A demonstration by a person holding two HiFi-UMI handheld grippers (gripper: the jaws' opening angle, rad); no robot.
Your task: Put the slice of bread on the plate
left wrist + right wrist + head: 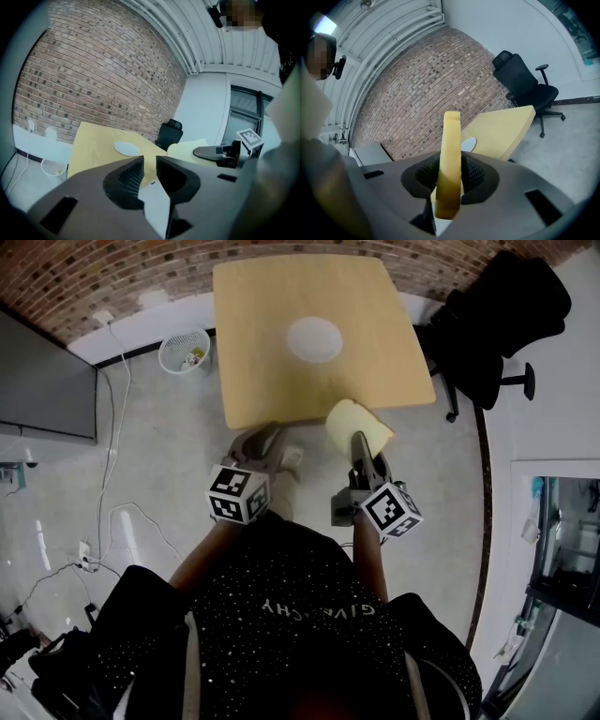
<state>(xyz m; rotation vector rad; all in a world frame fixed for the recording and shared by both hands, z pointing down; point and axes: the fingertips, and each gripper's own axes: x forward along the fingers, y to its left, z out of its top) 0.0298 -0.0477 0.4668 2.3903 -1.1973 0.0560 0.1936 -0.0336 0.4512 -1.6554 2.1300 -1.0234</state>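
A wire bin (184,351) is sitting on the floor at left, and the wooden worktop (272,381) is carrying the white plate (314,339). You're holding your left hand-held gripper (264,434) at the near edge, its jaws slightly parted and empty. Your right hand-held gripper (360,439) is clamping the slice of bread (349,420), well short of the plate. A black chair (497,324) is standing at right.

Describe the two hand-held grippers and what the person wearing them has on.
The left hand-held gripper and the right hand-held gripper share smooth grey moulded bodies, with dark grid-textured pads inside the jaws. Each carries a white cube printed with black square markers: left cube, right cube. No cables show. The person wears a black top with pale speckles and pale lettering.
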